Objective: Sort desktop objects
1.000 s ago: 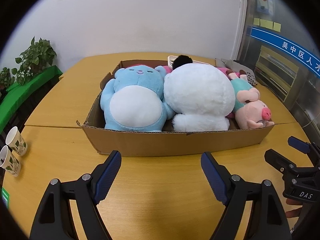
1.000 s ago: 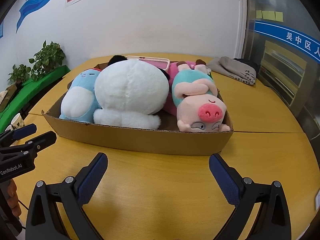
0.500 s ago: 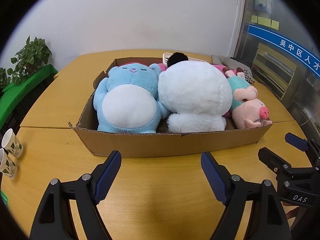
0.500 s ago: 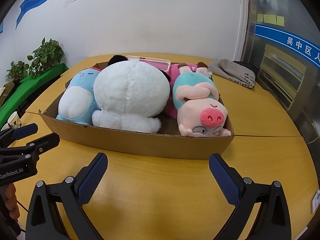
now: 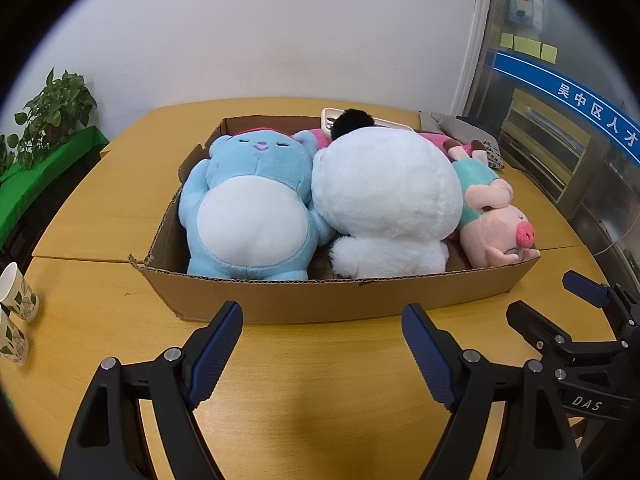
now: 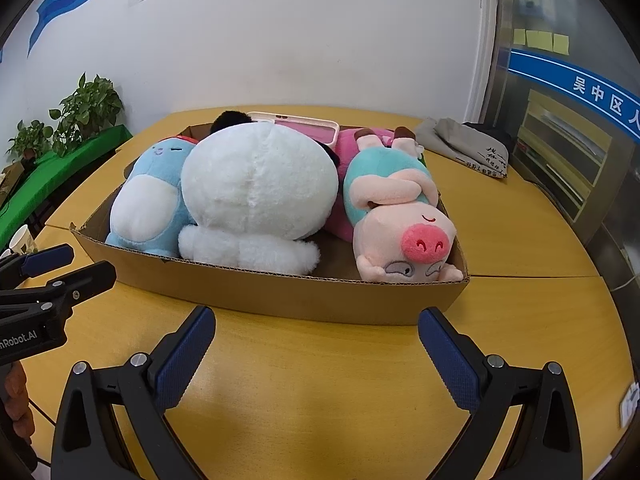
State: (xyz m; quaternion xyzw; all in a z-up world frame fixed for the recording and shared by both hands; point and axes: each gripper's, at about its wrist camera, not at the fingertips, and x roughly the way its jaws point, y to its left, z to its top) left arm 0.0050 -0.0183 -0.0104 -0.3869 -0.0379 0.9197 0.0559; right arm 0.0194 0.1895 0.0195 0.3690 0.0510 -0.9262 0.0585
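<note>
Three plush toys lie packed side by side in a shallow cardboard box point(image 5: 360, 300) on a yellow wooden bench point(image 5: 320, 380), and everything here is placed relative to that box. Well to its left, at the bench edge, stand two paper cups point(image 5: 16, 292) with a leaf print; farther left and behind is a green-covered ledge with potted plants point(image 5: 56, 108). Inside the box, at its left end, a blue bear point(image 5: 248, 208) lies on its back, white belly up. Touching it in the middle is a large white plush point(image 5: 384, 200) with a black tuft at its far end. At the right end a pink pig point(image 5: 496, 232) in a teal top lies with its snout toward the box's near wall. A pink-and-white tray point(image 6: 296, 126) rests at the far wall behind the white plush. Beyond the box's far right corner, folded grey cloth point(image 6: 464, 148) lies on the bench. In front of the box's near wall the left gripper point(image 5: 322, 332) hovers over bare bench, jaws spread wide and empty. To its right, the right gripper point(image 6: 316, 332) hovers likewise, jaws spread with nothing between them.
</note>
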